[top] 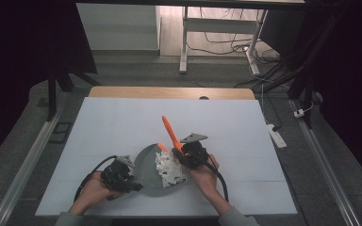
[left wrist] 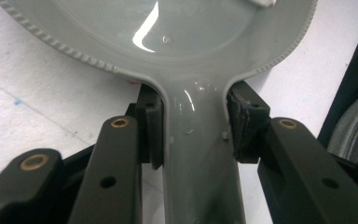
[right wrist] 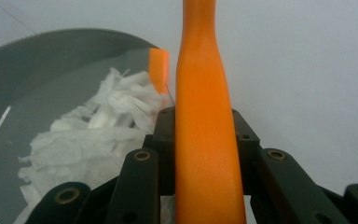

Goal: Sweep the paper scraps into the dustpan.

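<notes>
The left gripper is clamping the handle of the shallow grey plastic dustpan, pads pressing both sides. It should be holding the pan flat and steady on the white table.

The right gripper is clamping the long orange plastic tool (its working end is hidden) and should be sweeping gently toward the pan's middle, avoiding scatter.

Beyond the right jaws, the torn white paper scraps are lying heaped, crumpled and loose, inside the glossy pan, just beside the tool.
</notes>
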The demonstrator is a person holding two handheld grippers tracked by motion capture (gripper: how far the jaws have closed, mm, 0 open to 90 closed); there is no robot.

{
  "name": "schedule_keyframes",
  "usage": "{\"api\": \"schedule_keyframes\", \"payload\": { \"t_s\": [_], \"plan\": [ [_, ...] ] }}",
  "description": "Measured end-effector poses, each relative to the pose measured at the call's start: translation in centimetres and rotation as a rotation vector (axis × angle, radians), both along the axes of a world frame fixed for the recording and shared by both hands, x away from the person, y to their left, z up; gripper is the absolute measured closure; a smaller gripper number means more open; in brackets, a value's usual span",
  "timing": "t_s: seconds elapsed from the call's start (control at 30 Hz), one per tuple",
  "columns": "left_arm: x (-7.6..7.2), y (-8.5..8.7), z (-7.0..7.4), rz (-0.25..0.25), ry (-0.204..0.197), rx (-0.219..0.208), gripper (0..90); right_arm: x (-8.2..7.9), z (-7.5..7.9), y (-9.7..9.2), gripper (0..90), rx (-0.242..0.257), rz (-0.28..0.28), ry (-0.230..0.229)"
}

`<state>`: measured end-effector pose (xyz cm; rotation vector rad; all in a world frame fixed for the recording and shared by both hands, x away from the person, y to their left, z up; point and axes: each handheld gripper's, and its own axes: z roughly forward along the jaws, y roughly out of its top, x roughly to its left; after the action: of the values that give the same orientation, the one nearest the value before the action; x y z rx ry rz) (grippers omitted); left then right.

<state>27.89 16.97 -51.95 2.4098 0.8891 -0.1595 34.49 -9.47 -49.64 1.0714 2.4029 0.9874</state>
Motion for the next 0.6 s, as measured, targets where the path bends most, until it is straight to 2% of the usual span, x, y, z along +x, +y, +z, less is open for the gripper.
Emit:
{"api": "schedule_keyframes", "payload": {
  "t_s": [0.1, 0.17, 0.23, 0.43, 0.5, 0.6],
  "plan": [
    [0.0, -0.2, 0.0, 0.001, -0.003, 0.011, 61.3, -0.3, 0.0, 1.0, 70.5, -0.007, 0.02, -0.005],
    [-0.1, -0.3, 0.0, 0.006, 0.0, 0.007, 61.3, -0.5, 0.1, 1.8, 70.4, -0.017, 0.03, -0.027],
    [-0.1, -0.3, 0.0, 0.009, 0.002, 0.005, 61.3, -0.7, 0.2, 2.5, 70.4, -0.006, 0.045, -0.028],
    [-0.1, -0.6, -0.1, 0.009, 0.005, -0.007, 61.3, -1.8, 0.3, 5.1, 70.4, 0.025, 0.157, -0.022],
    [-0.1, -0.5, -0.1, 0.006, 0.004, -0.007, 61.3, -2.0, 0.4, 5.3, 70.4, 0.025, 0.177, -0.049],
    [-0.1, -0.4, -0.1, 0.005, 0.003, -0.012, 61.3, -2.0, 1.1, 4.7, 70.4, 0.064, 0.159, -0.076]
  ]
}}
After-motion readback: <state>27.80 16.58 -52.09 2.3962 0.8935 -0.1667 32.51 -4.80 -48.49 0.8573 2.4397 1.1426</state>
